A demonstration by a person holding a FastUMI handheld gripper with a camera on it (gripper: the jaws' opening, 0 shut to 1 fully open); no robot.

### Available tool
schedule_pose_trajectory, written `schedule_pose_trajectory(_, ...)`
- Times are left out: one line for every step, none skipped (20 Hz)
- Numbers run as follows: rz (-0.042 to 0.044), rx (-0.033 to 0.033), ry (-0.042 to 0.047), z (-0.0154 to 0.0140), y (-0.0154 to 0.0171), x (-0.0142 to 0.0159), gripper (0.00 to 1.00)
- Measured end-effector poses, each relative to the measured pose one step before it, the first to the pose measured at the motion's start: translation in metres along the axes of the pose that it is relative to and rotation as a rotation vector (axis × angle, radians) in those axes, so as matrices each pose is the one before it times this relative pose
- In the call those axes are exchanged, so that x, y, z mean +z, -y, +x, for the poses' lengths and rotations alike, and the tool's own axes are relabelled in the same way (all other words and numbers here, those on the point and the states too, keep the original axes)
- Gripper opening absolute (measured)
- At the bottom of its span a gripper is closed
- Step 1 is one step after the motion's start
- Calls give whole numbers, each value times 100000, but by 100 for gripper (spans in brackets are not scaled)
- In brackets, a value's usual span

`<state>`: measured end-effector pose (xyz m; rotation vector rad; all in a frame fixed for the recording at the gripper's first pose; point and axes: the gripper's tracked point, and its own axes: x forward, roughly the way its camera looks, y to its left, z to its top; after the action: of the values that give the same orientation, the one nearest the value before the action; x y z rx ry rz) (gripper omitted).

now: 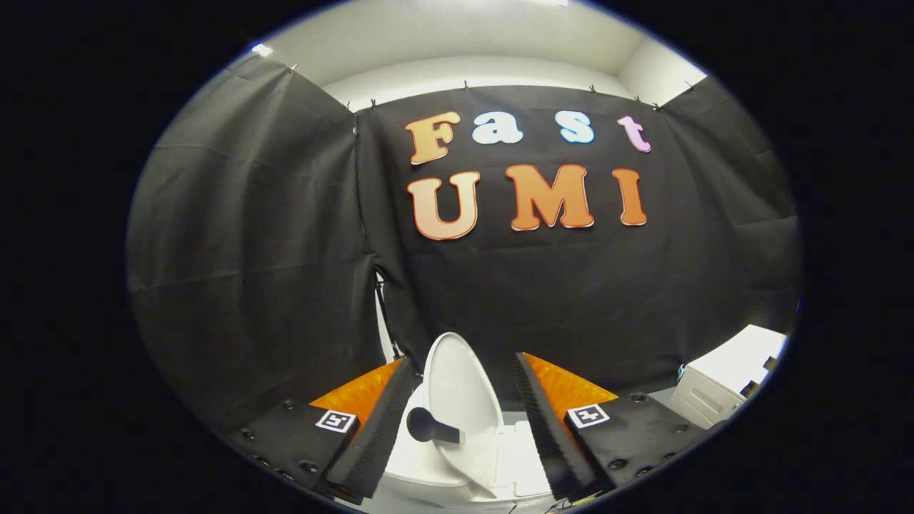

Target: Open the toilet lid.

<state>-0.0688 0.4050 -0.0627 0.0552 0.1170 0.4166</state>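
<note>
a square black-and-white marker tag [335, 420] is sitting on the left finger body, and a second matching tag [587, 415] is sitting on the right one; neither is carrying readable words. the gripper [465, 378] is standing wide open, its two ribbed fingers [375, 435] spread apart and pressing on nothing. between them one small white plastic toilet model [457, 464] is showing, and its oval white lid [460, 389] is standing raised, nearly upright, leaning slightly toward the left finger. one dark round-headed knob [428, 426] is sticking out from the lid's face, close beside the left finger but apart from it. beyond the right finger, one white boxy cabinet-like unit [721, 382] is resting against the black cloth wall [250, 250]; its contents cannot be seen.
</note>
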Motion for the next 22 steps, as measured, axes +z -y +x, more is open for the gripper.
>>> schedule_pose_trajectory(1175, -1150, 471, -129, 1110, 668, 77)
schedule_pose_trajectory(1529, -1483, 93, -318, 1255, 636, 84)
schedule_pose_trajectory(1033, -2075, 116, -278, 1567, 724, 91)
schedule_pose_trajectory(216, -1869, 434, -371, 1503, 663, 98)
schedule_pose_trajectory(-280, -1803, -82, -274, 1429, 437, 98)
schedule_pose_trajectory(-446, -1808, 155, -164, 1473, 406, 98)
schedule_pose_trajectory(-644, -2098, 227, 73, 1484, 309, 98)
schedule_pose_trajectory(-611, -2198, -30, 83, 1587, 279, 98)
schedule_pose_trajectory(-404, -1764, -58, 92, 1282, 194, 98)
schedule_pose_trajectory(-313, -1498, -425, 60, 1282, 88, 98)
schedule_pose_trajectory(-224, -1602, -665, 198, 1090, 46, 98)
schedule_pose_trajectory(178, -1670, -847, 26, 1243, -242, 98)
schedule_pose_trajectory(750, -1685, -702, 52, 968, -3, 98)
schedule_pose_trajectory(1063, -1255, -284, 10, 790, 16, 98)
schedule_pose_trajectory(1051, -786, -364, 196, 426, 75, 98)
schedule_pose_trajectory(782, -524, -114, 8, 467, -6, 98)
schedule_pose_trajectory(262, -534, -129, 64, 280, 39, 98)
schedule_pose_trajectory(-307, -217, -164, 80, 209, 29, 98)
schedule_pose_trajectory(-744, -145, 75, 100, 136, 79, 98)
schedule_pose_trajectory(-808, -336, 367, 14, 105, 153, 98)
schedule_pose_trajectory(-551, -416, 368, -9, 160, 254, 98)
schedule_pose_trajectory(-251, -46, 432, 8, 5, 141, 98)
